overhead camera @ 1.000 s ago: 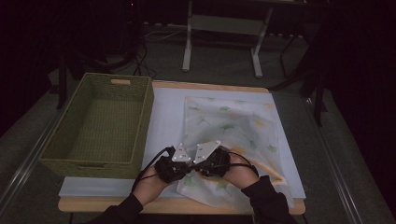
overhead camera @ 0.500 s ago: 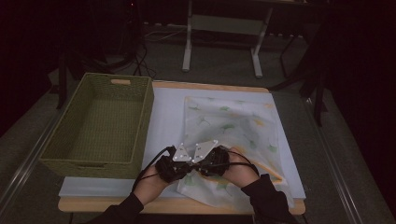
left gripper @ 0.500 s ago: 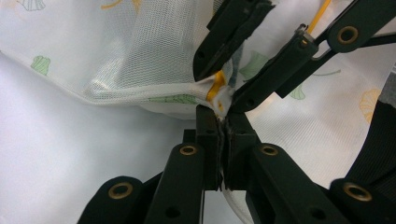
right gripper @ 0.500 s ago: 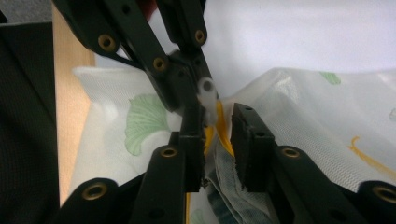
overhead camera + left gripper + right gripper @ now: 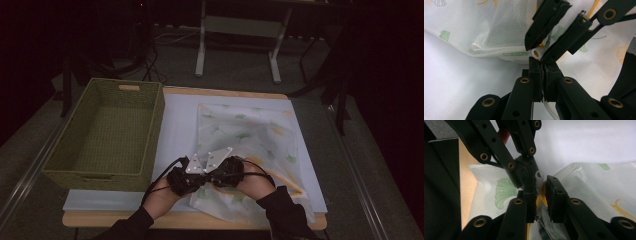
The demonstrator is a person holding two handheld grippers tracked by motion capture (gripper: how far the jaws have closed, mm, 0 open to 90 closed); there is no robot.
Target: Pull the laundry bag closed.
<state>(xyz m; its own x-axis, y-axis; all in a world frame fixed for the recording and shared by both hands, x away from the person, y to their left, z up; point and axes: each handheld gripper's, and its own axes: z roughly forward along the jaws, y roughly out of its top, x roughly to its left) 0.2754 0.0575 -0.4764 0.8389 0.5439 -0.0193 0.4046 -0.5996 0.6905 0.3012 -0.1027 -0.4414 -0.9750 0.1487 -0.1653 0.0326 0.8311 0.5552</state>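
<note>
1. Room: dim, back wall in darkness.
2. Floor (image 5: pixel 235 55): grey, cables trailing at far left.
3. Wooden table (image 5: pixel 220 92), pale sheet (image 5: pixel 175 125) covering its top.
4. Grey metal stand legs (image 5: pixel 240 30) beyond the table.

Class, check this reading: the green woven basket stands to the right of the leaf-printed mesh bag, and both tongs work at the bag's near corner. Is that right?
One thing is wrong: the basket stands to the left of the mesh bag, not to its right, as the high view shows. The rest holds: the left tongs and the right tongs both work at the bag's near corner.
</note>
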